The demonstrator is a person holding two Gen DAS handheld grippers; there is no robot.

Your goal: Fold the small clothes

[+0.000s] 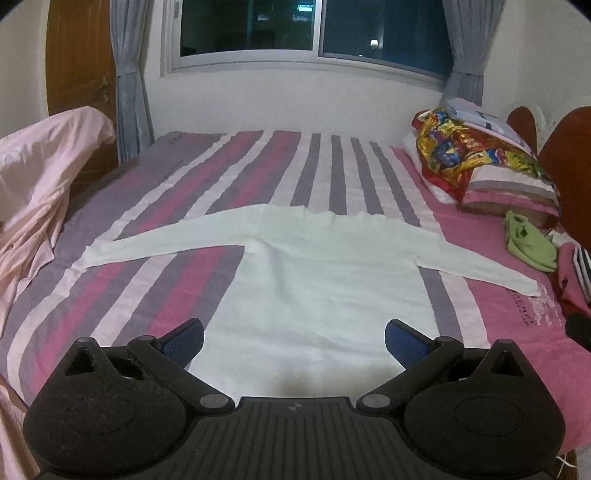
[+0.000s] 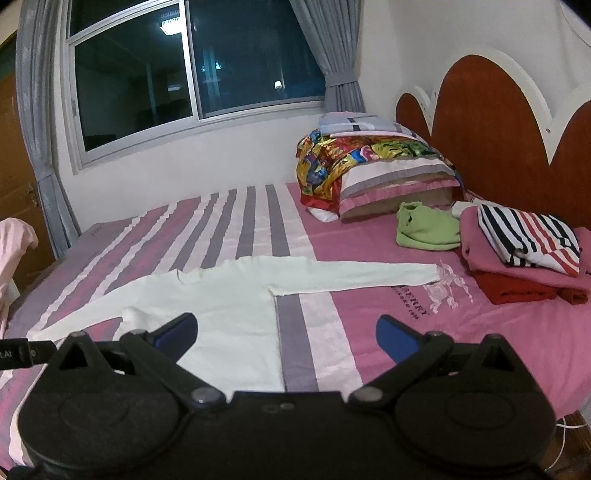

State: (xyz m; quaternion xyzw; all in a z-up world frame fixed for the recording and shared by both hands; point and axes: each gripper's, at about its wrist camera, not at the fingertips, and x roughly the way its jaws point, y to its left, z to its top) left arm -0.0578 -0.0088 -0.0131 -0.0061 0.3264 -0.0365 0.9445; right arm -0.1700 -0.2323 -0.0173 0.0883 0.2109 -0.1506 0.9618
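Observation:
A white long-sleeved top (image 1: 325, 280) lies flat on the striped bed sheet (image 1: 155, 206), sleeves spread left and right, its hem nearest me. My left gripper (image 1: 294, 341) is open and empty, hovering above the hem. In the right wrist view the top (image 2: 229, 295) lies to the left, its right sleeve (image 2: 354, 275) stretched toward the headboard. My right gripper (image 2: 286, 336) is open and empty, above the top's right side and the pink sheet (image 2: 369, 325).
A stack of folded clothes (image 2: 528, 254) and a green garment (image 2: 424, 227) lie at the right by the pillows (image 2: 388, 173). A pink cloth (image 1: 40, 177) is draped at the left. The headboard (image 2: 491, 122) stands right, a window (image 1: 314, 26) behind.

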